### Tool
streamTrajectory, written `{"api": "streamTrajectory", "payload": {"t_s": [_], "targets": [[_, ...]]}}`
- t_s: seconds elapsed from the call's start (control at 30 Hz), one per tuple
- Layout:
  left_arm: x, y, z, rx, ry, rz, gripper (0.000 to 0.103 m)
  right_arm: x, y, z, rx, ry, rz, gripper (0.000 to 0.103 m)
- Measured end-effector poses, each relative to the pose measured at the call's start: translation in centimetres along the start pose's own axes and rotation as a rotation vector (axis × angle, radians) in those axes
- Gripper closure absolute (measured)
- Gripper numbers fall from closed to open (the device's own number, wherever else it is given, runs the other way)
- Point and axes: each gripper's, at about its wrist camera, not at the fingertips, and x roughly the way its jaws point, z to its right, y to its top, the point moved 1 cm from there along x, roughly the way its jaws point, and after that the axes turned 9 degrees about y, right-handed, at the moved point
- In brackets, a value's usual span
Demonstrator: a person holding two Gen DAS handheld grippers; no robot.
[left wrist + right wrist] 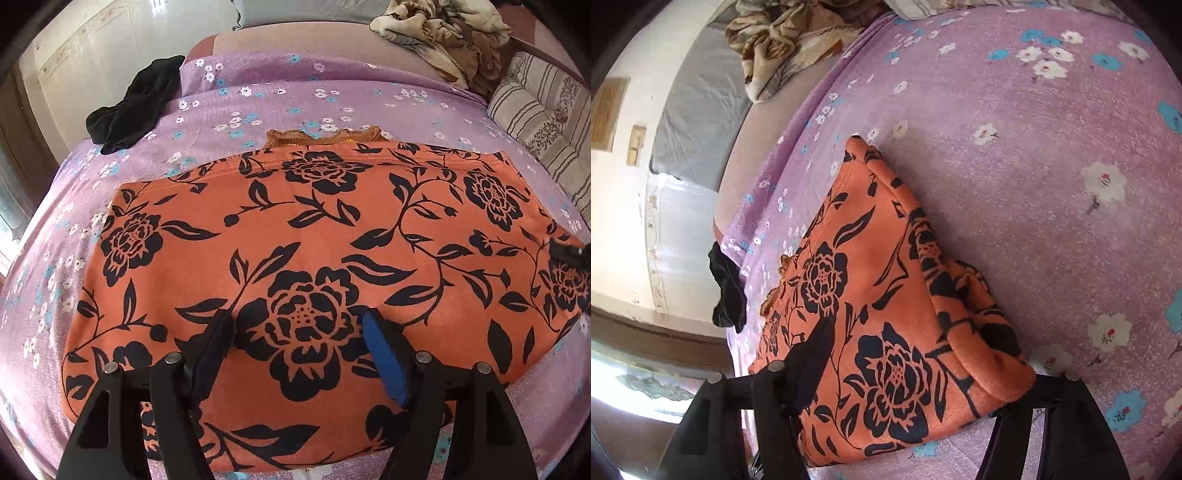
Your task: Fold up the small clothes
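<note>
The left tool (299, 332) is hovering spread over the orange floral garment (332, 240); the right tool (905, 369) is pinching its 6 o'clock fold.

Bed with purple floral sheet (280, 92) carries everything. Orange garment with black flower print (314, 236) lies flat on it, near and centre; black cloth (136, 107) bunched at far left edge. Crumpled beige floral blanket (439, 33) far right, striped pillow (543, 114) at right edge.
</note>
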Motion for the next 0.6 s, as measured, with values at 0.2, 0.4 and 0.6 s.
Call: {"api": "streamTrajectory", "payload": {"t_s": [0.2,0.4,0.6], "targets": [[-1.3,0.3,-4.1,-0.169,-0.12,-0.013,0.03,-0.9,-0.4,-7.8,-0.276,-0.081,0.015,0.09],[-6.3,-1.5,-14.7,-0.461,-0.096,0.119,0.03,-0.1,-6.7,-22.6,-0.688,-0.004,0.019,0.092],[-8.0,-6.4,-25.7,-0.678,0.035,0.124,0.03,7.3,-18.6,-30.7,-0.921,0.086,-0.157,0.092]]}}
